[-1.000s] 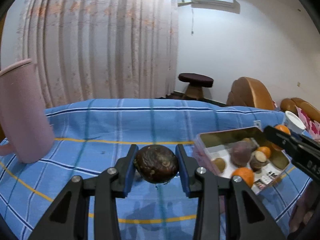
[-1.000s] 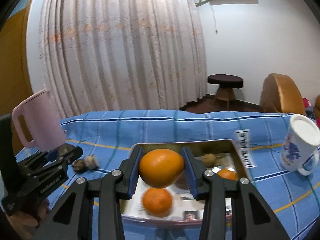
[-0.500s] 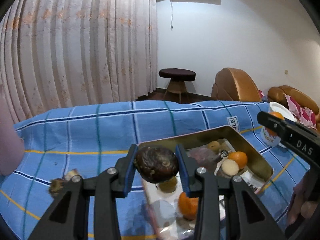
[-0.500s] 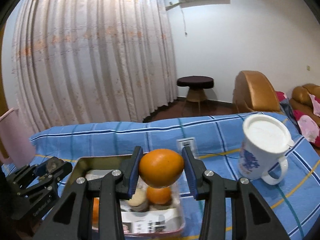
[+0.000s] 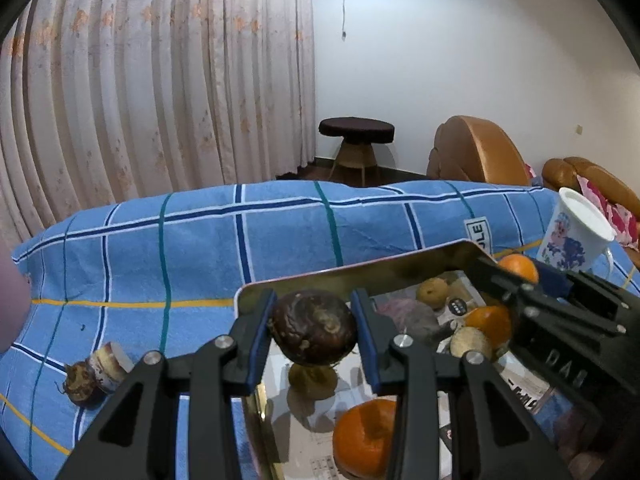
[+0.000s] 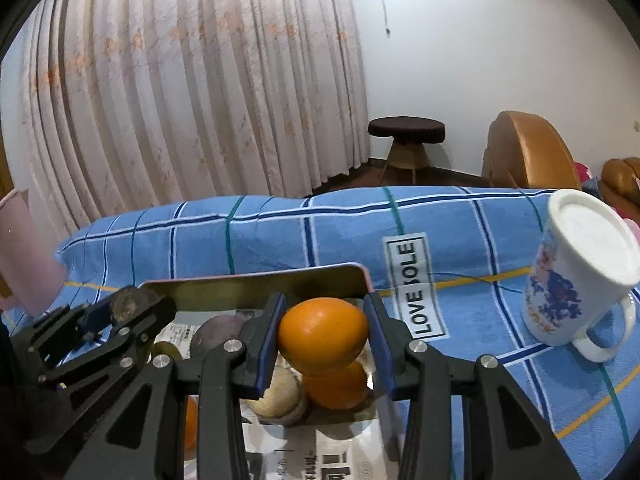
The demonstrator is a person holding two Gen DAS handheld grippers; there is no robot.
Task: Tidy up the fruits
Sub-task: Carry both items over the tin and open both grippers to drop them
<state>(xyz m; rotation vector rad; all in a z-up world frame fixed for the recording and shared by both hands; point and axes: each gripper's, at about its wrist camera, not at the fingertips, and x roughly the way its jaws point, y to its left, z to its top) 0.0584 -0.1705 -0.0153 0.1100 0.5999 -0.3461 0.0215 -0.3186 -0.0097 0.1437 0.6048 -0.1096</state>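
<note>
My left gripper (image 5: 314, 334) is shut on a dark brown round fruit (image 5: 315, 332) and holds it above the left end of a gold metal tin (image 5: 360, 270). My right gripper (image 6: 323, 338) is shut on an orange (image 6: 323, 335) over the right end of the same tin (image 6: 256, 286). In the tin lie several fruits: oranges (image 5: 366, 438), a purple one (image 5: 412, 314) and small brown ones (image 5: 432, 292). In the left wrist view the right gripper (image 5: 514, 276) comes in from the right. The left gripper (image 6: 120, 306) shows at the left of the right wrist view.
A blue checked cloth (image 5: 200, 248) covers the table. Two small brown fruits (image 5: 94, 374) lie on it left of the tin. A white flowered mug (image 6: 580, 280) stands at the right, a pink jug (image 6: 24, 256) at the left. Curtain, stool and sofa stand behind.
Both grippers, each with its fruit, have moved over the tin and sunk a little. The left came from the open cloth at the left; the pink jug has slid out of its view.
</note>
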